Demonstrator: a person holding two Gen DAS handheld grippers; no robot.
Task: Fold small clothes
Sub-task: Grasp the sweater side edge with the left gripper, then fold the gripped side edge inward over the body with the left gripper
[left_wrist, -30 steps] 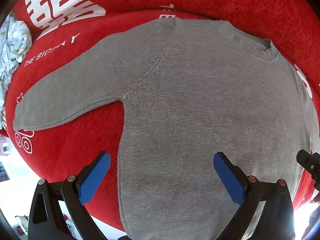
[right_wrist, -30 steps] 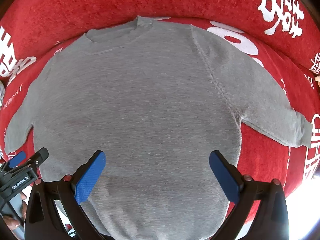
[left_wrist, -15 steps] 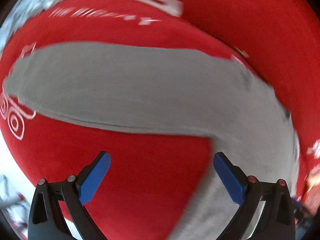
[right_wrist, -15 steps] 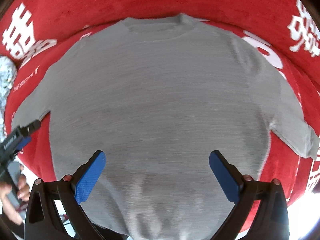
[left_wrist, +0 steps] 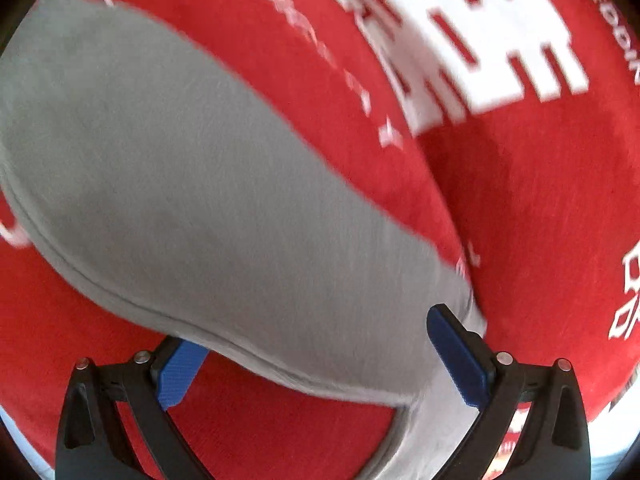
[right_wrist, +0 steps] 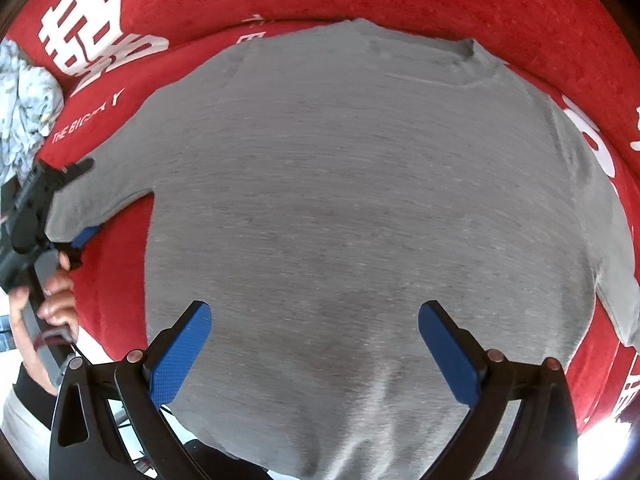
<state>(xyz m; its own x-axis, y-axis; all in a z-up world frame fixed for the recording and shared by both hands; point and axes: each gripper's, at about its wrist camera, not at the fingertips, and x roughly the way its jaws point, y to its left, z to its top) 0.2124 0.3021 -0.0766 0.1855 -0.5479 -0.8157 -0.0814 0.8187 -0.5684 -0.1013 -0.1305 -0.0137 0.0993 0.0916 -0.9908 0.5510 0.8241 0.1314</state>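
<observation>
Nearest in the left wrist view, the left hand-held gripper (left_wrist: 316, 360) is seen spread wide over the left sleeve (left_wrist: 192, 200) of the grey sweater (right_wrist: 360, 208); one blue pad (left_wrist: 180, 372) appears tucked under the sleeve's seamed lower edge while the other sits above the fabric near the armpit, so nothing is pinched yet. A risk can be judged here: if the jaws are closed at this spot, only the top layer of the sleeve, or a pinch of the red cover (left_wrist: 540, 200) beneath, may be caught, and the fold would then drag the body out of line. The picture is blurred, so exact contact cannot be settled. In the right wrist view, the right hand-held gripper (right_wrist: 316, 356) is likewise held spread above the lower part of the sweater, gripping nothing; should it stay off the cloth, the body could be shifted when the sleeve is pulled across. The whole garment is shown only by this view: it lies flat, spread out, collar (right_wrist: 420, 56) farthest away, both sleeves out to the sides. The left tool and the hand (right_wrist: 52, 300) holding it are also seen there at the sleeve end, and a pale patterned cloth (right_wrist: 24, 108) at the far left. The sleeve seam and large white print are given close up only by the left view.
</observation>
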